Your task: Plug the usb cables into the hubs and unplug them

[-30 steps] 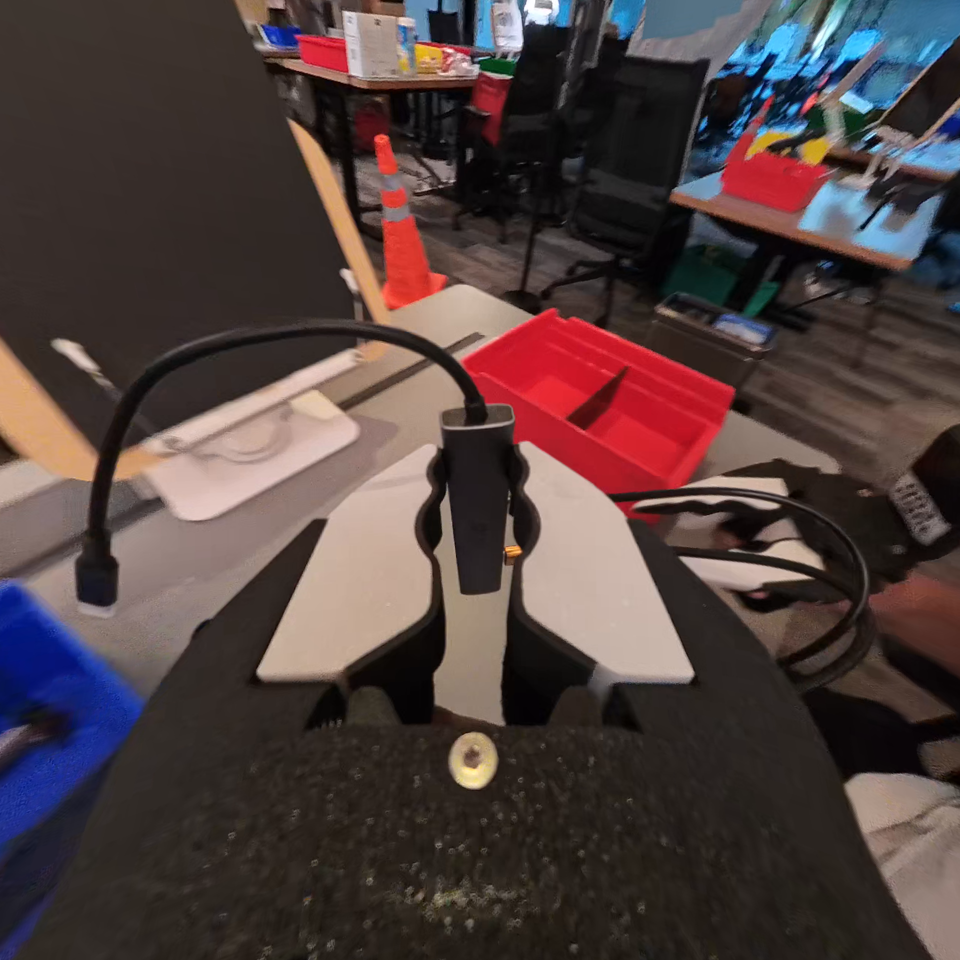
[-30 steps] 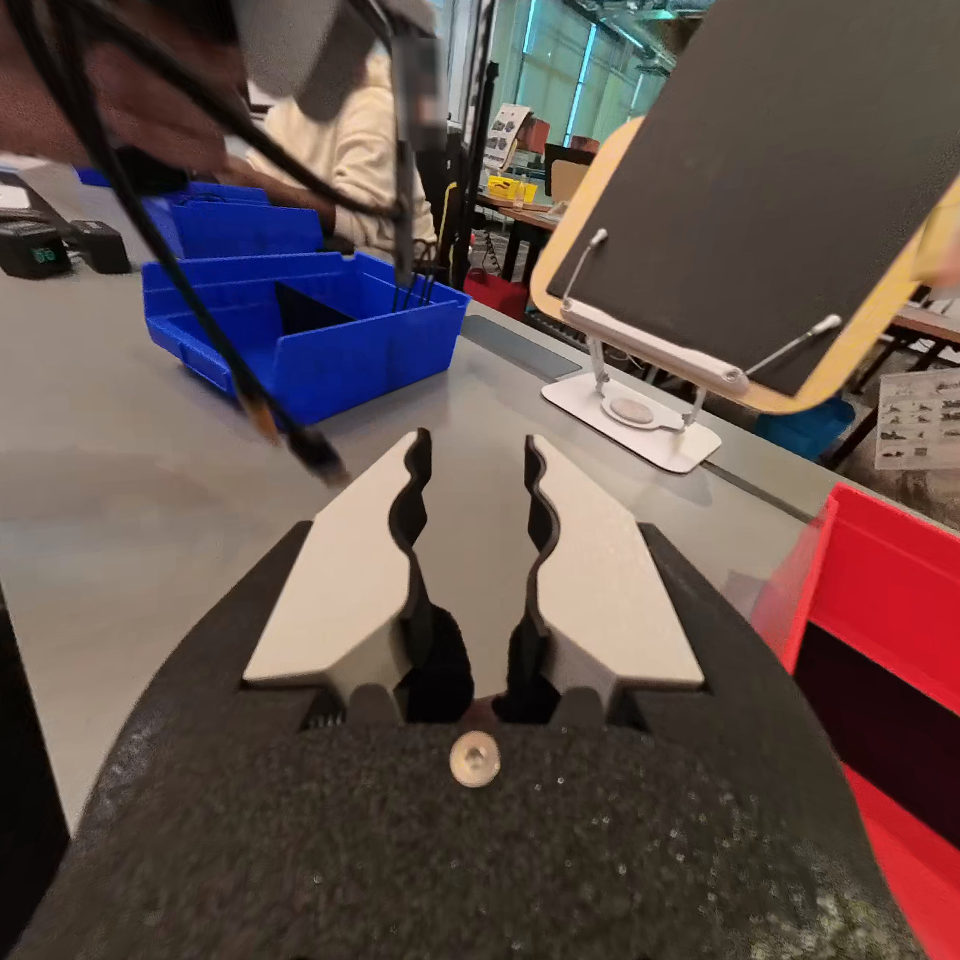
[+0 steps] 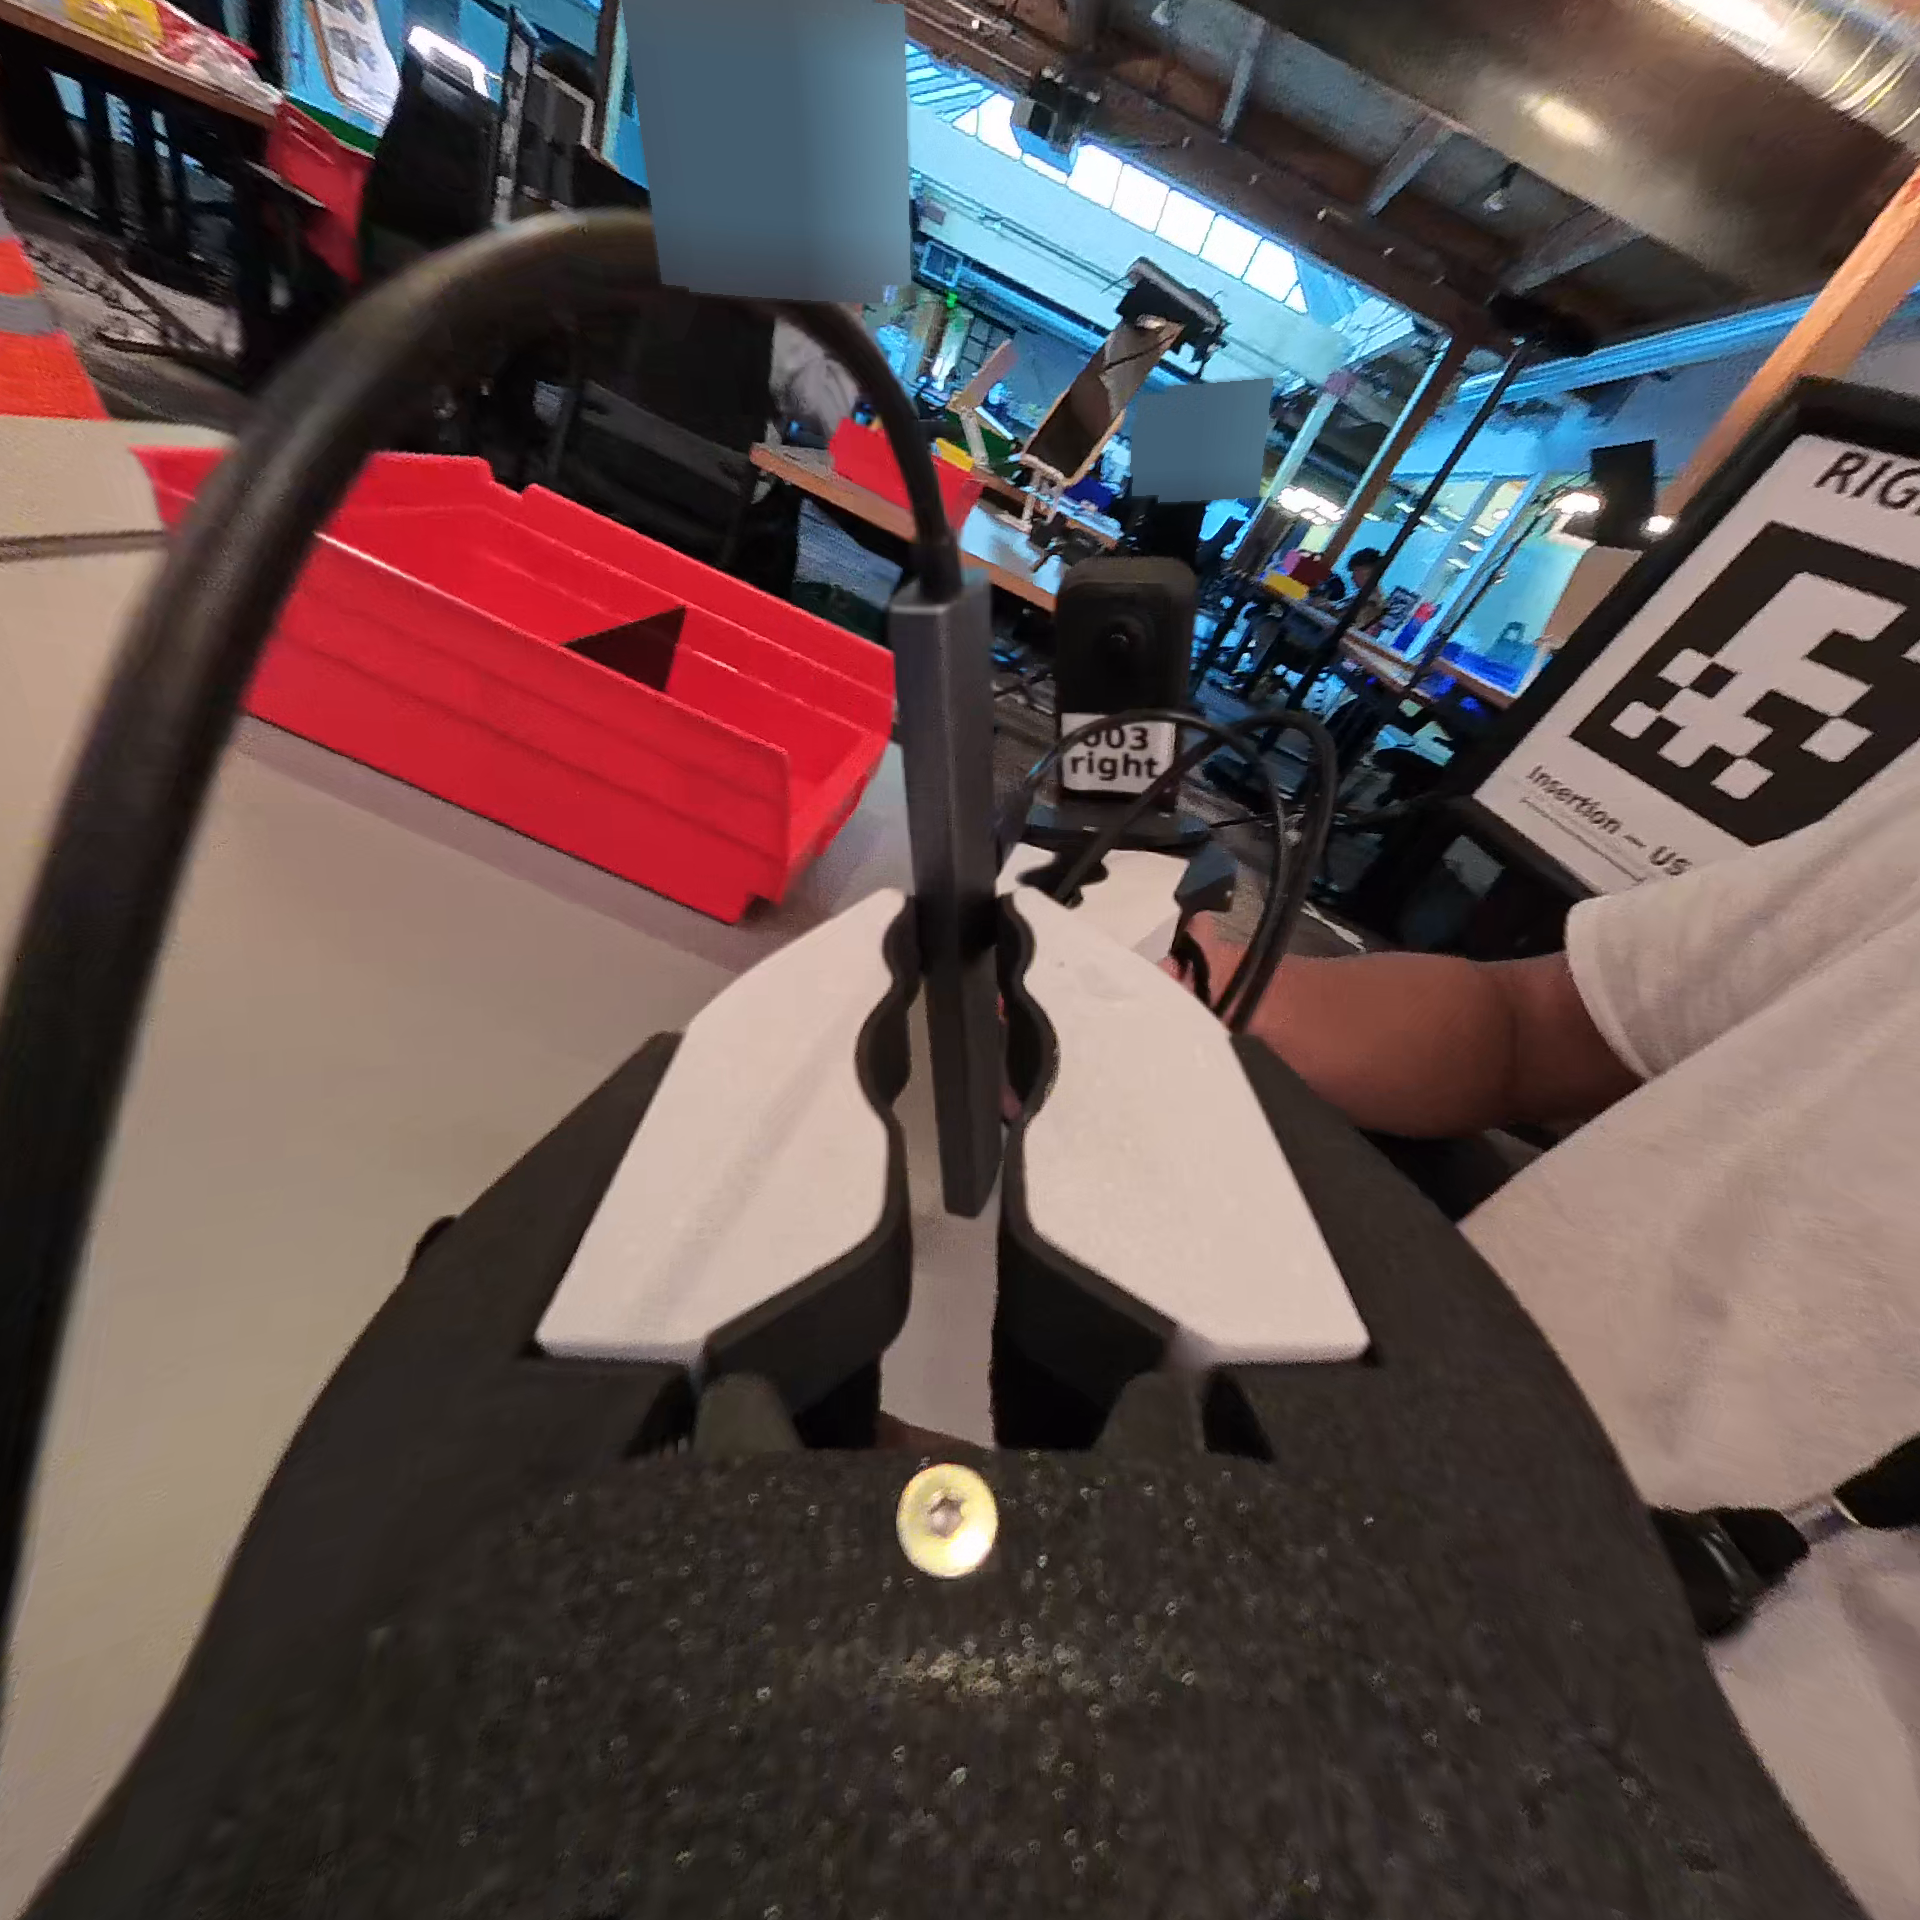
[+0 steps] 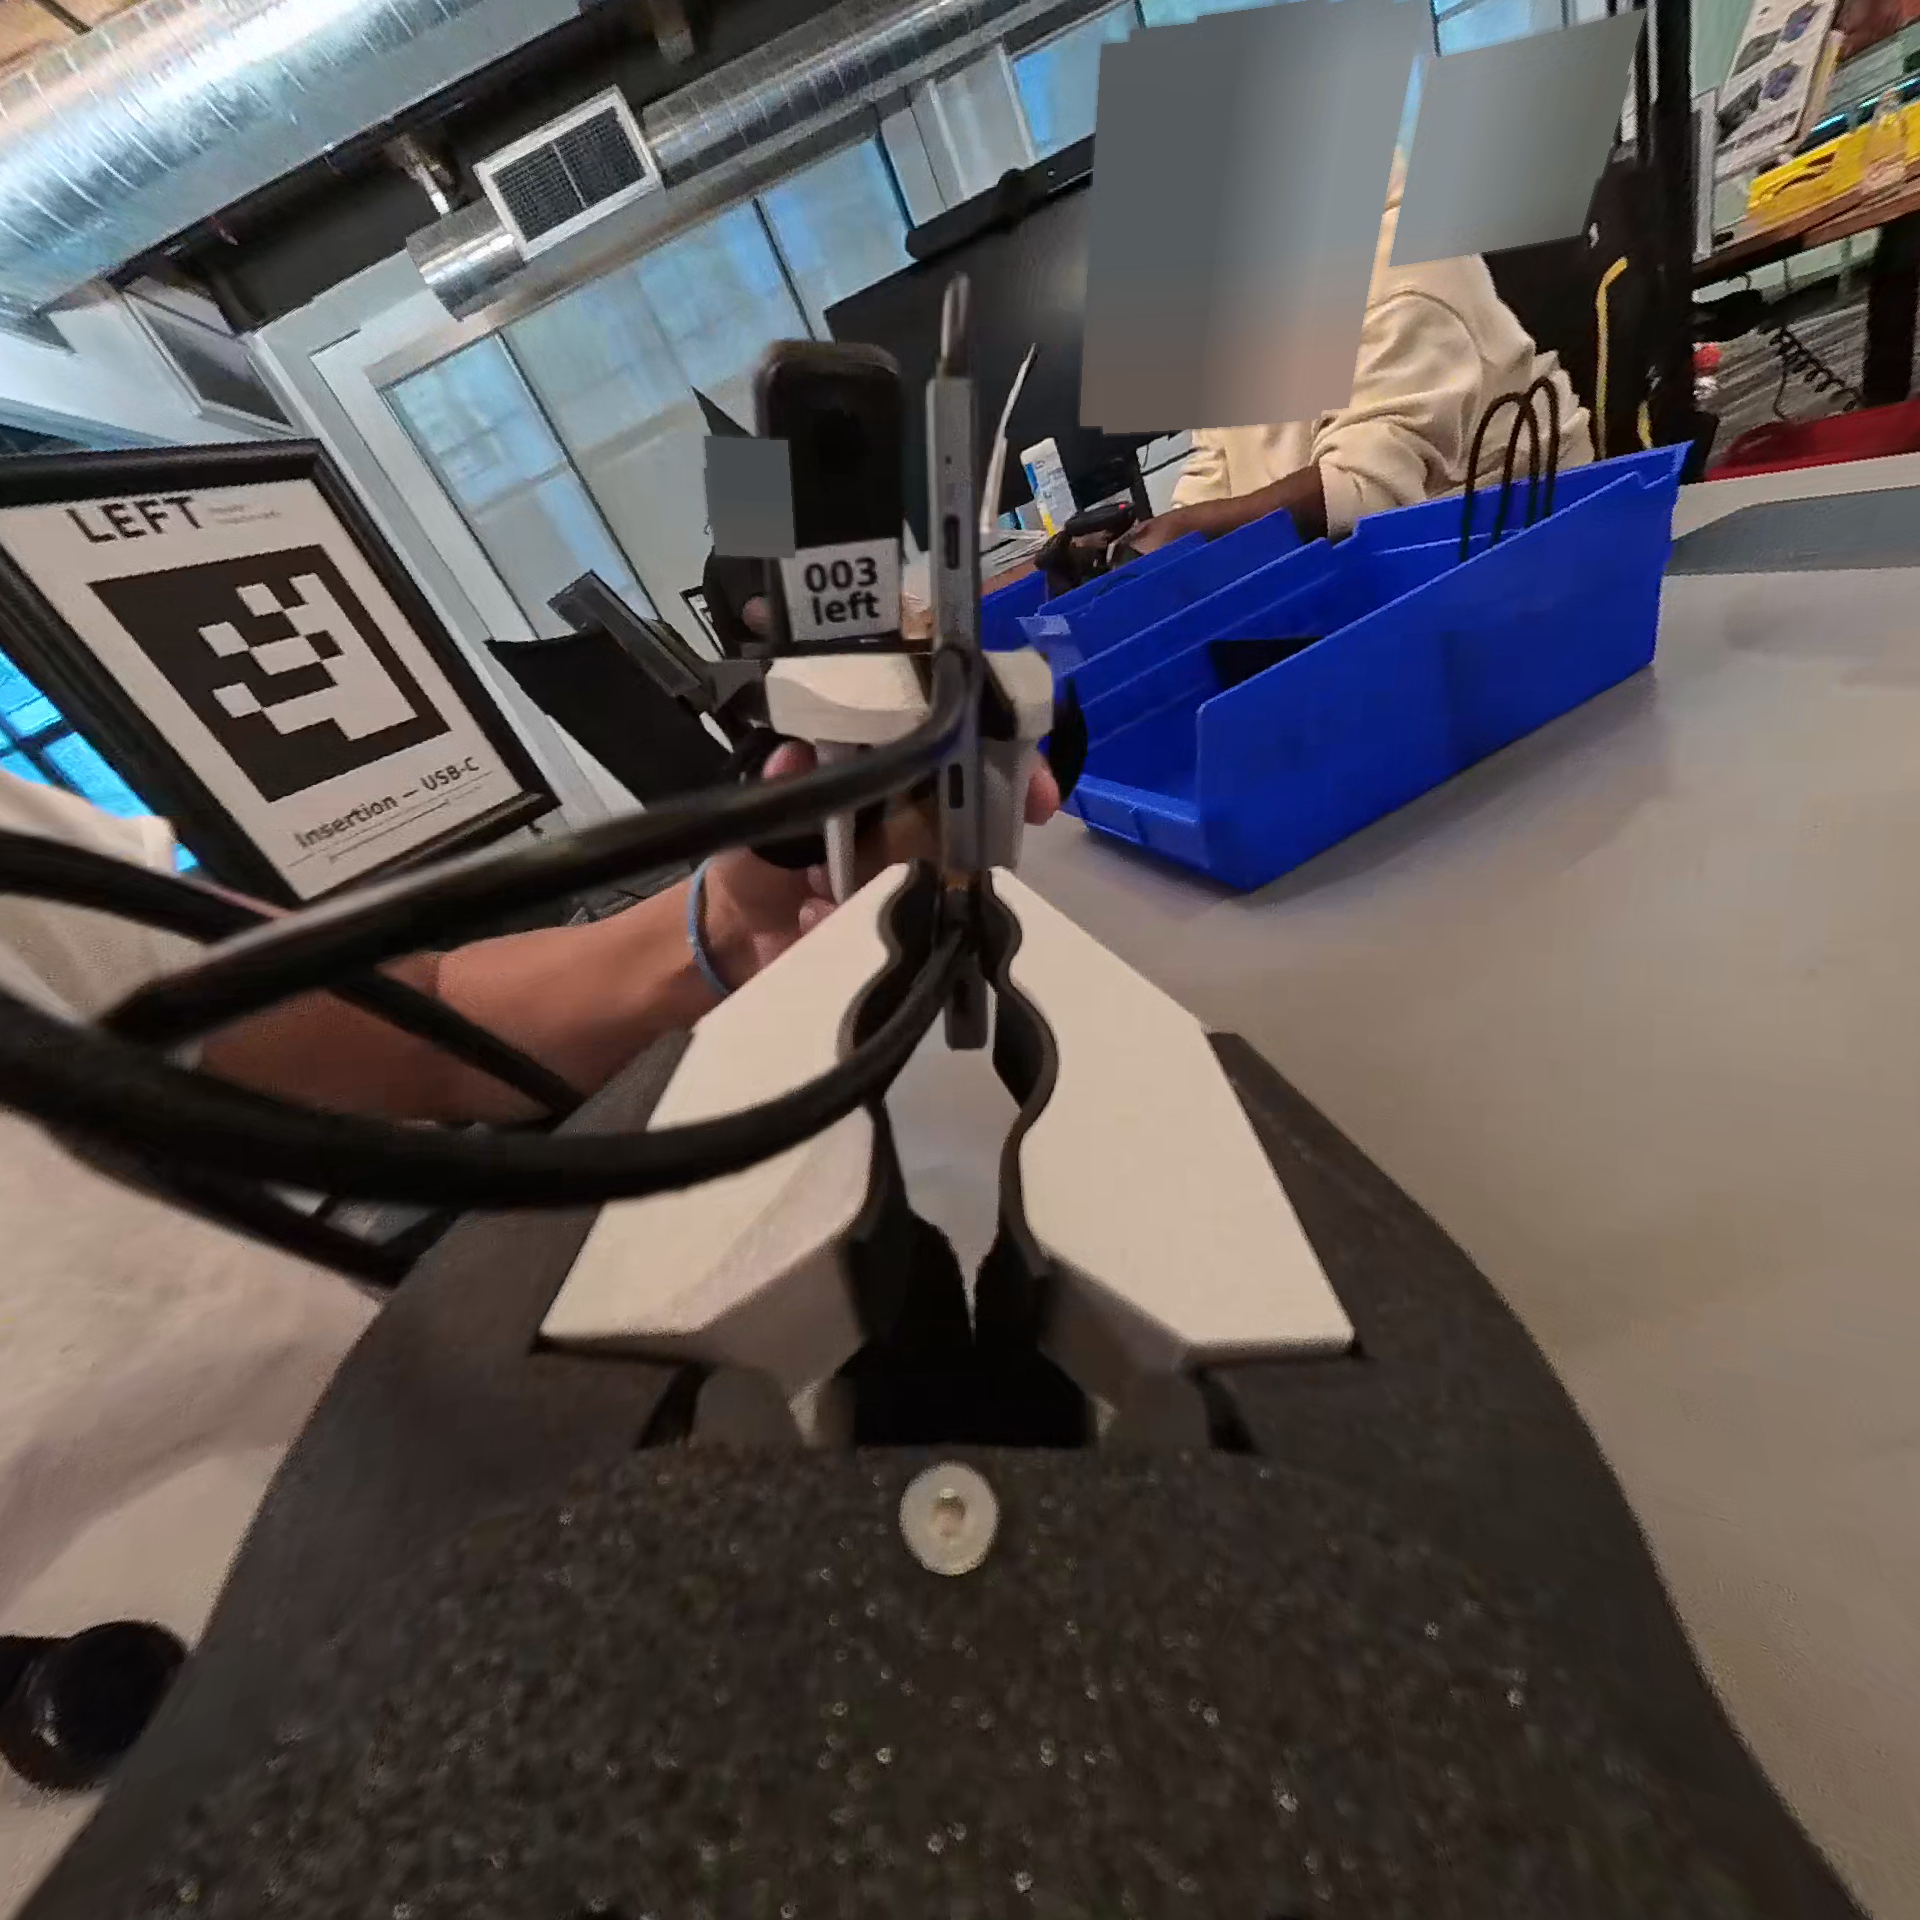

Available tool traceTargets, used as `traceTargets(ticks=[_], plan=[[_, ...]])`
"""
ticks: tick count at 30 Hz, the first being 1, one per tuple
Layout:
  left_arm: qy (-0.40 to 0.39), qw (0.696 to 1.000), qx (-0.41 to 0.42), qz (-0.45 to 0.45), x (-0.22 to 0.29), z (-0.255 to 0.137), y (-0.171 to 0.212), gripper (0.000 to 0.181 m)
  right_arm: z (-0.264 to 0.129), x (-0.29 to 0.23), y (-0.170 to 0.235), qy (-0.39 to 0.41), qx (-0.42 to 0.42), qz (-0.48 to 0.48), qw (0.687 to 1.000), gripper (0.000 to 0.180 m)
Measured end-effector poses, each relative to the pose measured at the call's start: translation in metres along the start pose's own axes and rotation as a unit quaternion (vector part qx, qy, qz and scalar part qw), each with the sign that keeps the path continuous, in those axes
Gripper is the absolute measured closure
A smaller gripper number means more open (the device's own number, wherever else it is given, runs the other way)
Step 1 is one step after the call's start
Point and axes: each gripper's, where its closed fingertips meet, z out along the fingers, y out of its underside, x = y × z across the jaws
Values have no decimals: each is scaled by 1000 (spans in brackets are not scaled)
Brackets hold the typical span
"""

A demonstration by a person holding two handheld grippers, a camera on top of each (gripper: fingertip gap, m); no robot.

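Observation:
My left gripper [image 3: 958, 920] is shut on a slim grey USB hub [image 3: 940, 790] and holds it upright above the grey table [image 3: 364, 987]. The hub's black cable [image 3: 260, 520] arcs up and over to the left. My right gripper [image 4: 954, 904] is shut on the grey plug [image 4: 966, 997] of a black USB cable [image 4: 520, 1143]. The plug's tip points at the lower end of the hub [image 4: 951, 520], which the left gripper [image 4: 956, 686] holds just ahead. The right gripper's white fingers [image 3: 1122, 894] show right behind the hub in the left wrist view.
A red bin [image 3: 520, 665] lies on the table at the left. A blue bin [image 4: 1351, 675] stands at the back right. Framed marker signs [image 3: 1766, 675] [image 4: 270, 665] stand at the table's edge. The person's forearms [image 3: 1403, 1039] [image 4: 499, 997] reach in. Other people sit behind. My left and right fingertips are right by each other.
My right gripper was open and empty; now it is shut on the cable plug. Both grippers have turned to face each other, bringing hub and plug close together.

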Motion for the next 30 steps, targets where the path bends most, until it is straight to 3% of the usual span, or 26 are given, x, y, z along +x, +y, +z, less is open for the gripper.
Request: traceTargets(ticks=[3, 8, 12, 15, 19, 21, 25, 30], plan=[[10, 1000, -20, -7, -3, -2, 9, 170, -4, 1, -5, -1, -2, -19, 1000, 153], [24, 998, -63, -5, -6, -3, 27, 170, -6, -2, -4, -4, -26, -55, 998, 149], [24, 999, -46, 6, -7, -16, 16, 171, -26, 0, 18, -25, -121, -87, 989, 141], [8, 999, -37, 8, -15, -33, 8, 171, -48, 32, 9, 59, -141, -119, 981, 139], [55, 997, -56, 3, -5, -45, 20, 171, -67, 47, -35, 115, -61, -110, 985, 146], [71, 995, -66, 0, -2, -39, 29, 171, -60, 39, -32, 90, -58, -105, 989, 149], [98, 993, -54, -26, 3, -21, 35, 171, -32, 25, 19, 52, -136, -150, 978, 149], [101, 992, -72, -23, 11, -11, 48, 171, -9, -3, 14, -5, -83, -128, 988, 152]])
